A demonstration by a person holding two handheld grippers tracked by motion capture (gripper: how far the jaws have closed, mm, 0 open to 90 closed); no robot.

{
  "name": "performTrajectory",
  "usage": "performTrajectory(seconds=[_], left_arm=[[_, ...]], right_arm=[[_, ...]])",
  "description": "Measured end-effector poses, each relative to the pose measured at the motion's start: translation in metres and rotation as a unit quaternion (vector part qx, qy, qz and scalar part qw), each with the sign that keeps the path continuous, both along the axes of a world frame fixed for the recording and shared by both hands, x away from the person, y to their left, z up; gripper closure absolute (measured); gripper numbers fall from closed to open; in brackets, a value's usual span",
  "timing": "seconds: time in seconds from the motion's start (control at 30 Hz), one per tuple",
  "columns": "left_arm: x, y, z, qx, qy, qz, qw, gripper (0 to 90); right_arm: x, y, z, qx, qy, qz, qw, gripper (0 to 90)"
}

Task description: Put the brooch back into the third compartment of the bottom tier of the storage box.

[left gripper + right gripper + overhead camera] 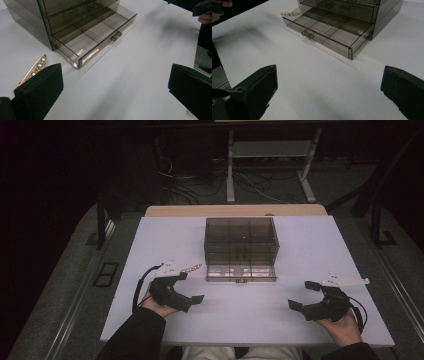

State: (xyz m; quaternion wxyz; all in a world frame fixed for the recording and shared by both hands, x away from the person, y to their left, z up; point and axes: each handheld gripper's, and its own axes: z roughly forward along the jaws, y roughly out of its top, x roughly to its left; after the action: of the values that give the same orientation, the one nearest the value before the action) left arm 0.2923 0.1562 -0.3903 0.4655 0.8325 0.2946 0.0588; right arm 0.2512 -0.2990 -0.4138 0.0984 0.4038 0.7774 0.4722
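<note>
On the white rectangular table (pixel 320 250), a smoky translucent plastic drawer box (pixel 241 239) with its bottom drawer (pixel 100 40) already pulled out and its compartments bare as far as visible. Well apart at the near edge, left gripper (pixel 192 287) and right gripper (pixel 301 294), jaws spread wide, grasping nothing. Just left of the drawer, a slim gold pearl-beaded clip (pixel 33 70), untouched; probably left: picking it up, dropping it in a compartment, closing the drawer.
</note>
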Motion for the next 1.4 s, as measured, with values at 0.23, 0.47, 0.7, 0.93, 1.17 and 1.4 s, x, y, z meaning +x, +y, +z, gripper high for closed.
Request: performTrajectory(seconds=[0.23, 0.47, 0.7, 0.93, 1.17, 1.4], left_arm=[[0.011, 0.005, 0.014, 0.007, -0.009, 0.000, 0.9999, 0.0], [0.028, 0.005, 0.015, 0.021, 0.000, -0.006, 0.9998, 0.0], [0.042, 0.002, 0.015, 0.043, 0.006, -0.016, 0.9989, 0.0], [0.054, -0.001, 0.013, 0.061, 0.013, -0.022, 0.9978, 0.0], [0.066, 0.000, 0.012, 0.075, 0.008, -0.028, 0.9968, 0.0], [0.075, 0.003, 0.011, 0.083, 0.014, -0.024, 0.9962, 0.0]], right_arm=[[0.000, -0.001, 0.000, 0.001, 0.000, -0.001, 1.0000, 0.4], [0.000, 0.000, 0.000, 0.001, -0.001, 0.001, 1.0000, 0.3], [0.000, 0.000, 0.000, 0.001, 0.002, 0.001, 1.0000, 0.3], [-0.001, 0.000, 0.000, 0.001, 0.003, 0.003, 1.0000, 0.3], [0.000, 0.000, -0.001, -0.001, 0.002, 0.007, 1.0000, 0.3], [0.000, 0.000, -0.001, 0.000, 0.002, 0.007, 1.0000, 0.3]])
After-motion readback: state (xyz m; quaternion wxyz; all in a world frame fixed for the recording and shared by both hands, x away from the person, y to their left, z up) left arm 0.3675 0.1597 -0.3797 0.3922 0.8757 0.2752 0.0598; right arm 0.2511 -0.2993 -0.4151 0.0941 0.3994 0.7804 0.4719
